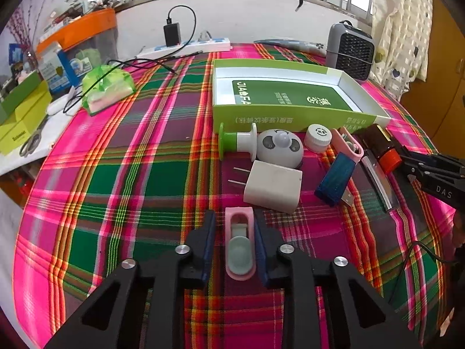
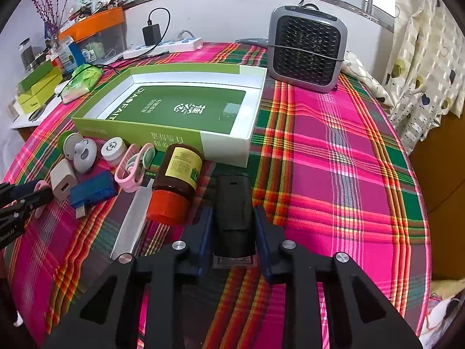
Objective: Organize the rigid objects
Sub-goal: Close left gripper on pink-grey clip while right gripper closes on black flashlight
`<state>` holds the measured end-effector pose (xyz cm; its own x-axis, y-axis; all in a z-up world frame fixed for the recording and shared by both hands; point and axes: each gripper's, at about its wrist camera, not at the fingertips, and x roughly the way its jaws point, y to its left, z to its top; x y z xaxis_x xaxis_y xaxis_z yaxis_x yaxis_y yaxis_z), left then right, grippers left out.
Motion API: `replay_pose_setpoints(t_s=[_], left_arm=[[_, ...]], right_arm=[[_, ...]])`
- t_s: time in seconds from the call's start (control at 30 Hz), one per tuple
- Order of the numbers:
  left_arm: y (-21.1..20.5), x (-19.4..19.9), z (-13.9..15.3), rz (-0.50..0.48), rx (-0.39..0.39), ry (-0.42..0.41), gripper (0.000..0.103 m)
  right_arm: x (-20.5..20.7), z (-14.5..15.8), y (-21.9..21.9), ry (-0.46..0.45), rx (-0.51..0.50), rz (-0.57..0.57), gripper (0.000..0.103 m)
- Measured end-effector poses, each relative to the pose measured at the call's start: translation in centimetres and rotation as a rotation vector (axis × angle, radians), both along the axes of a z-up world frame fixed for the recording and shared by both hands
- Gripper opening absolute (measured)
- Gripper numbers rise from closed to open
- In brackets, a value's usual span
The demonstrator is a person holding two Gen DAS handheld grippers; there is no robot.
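An open green and white box (image 1: pixel 290 113) (image 2: pixel 174 107) lies on the plaid tablecloth. Small objects lie in front of it: a white charger (image 1: pixel 273 186), a panda-faced white gadget (image 1: pixel 280 147), a blue USB stick (image 1: pixel 337 179), a white jar (image 1: pixel 318 137), a brown bottle with a red cap (image 2: pixel 174 186), a silver strip (image 2: pixel 132 218). My left gripper (image 1: pixel 234 242) straddles a pink clip (image 1: pixel 239 244); its right pad touches, a gap shows on the left. My right gripper (image 2: pixel 232 226) is shut on a black cylinder (image 2: pixel 234 212).
A grey fan heater (image 2: pixel 306 49) stands at the back right. A green tissue pack (image 1: pixel 106 87), a power strip (image 1: pixel 189 47) with a black adapter, and yellow-green boxes (image 1: pixel 23 116) lie at the left. Curtains hang at the right.
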<state>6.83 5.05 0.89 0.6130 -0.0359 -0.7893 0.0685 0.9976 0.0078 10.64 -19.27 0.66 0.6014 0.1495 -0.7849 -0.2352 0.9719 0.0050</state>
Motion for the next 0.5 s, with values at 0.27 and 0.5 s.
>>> replay_pose_setpoints(t_s=[0.27,0.5], left_arm=[[0.2,0.0,0.5,0.003,-0.012,-0.01,0.017],[0.5,0.0,1.2,0.001,-0.015,-0.027,0.017]], right_arm=[[-0.3,0.2,-0.1,0.0,0.003,-0.01,0.029],[-0.7,0.8,-0.2,-0.015,0.01,-0.021,0.029]])
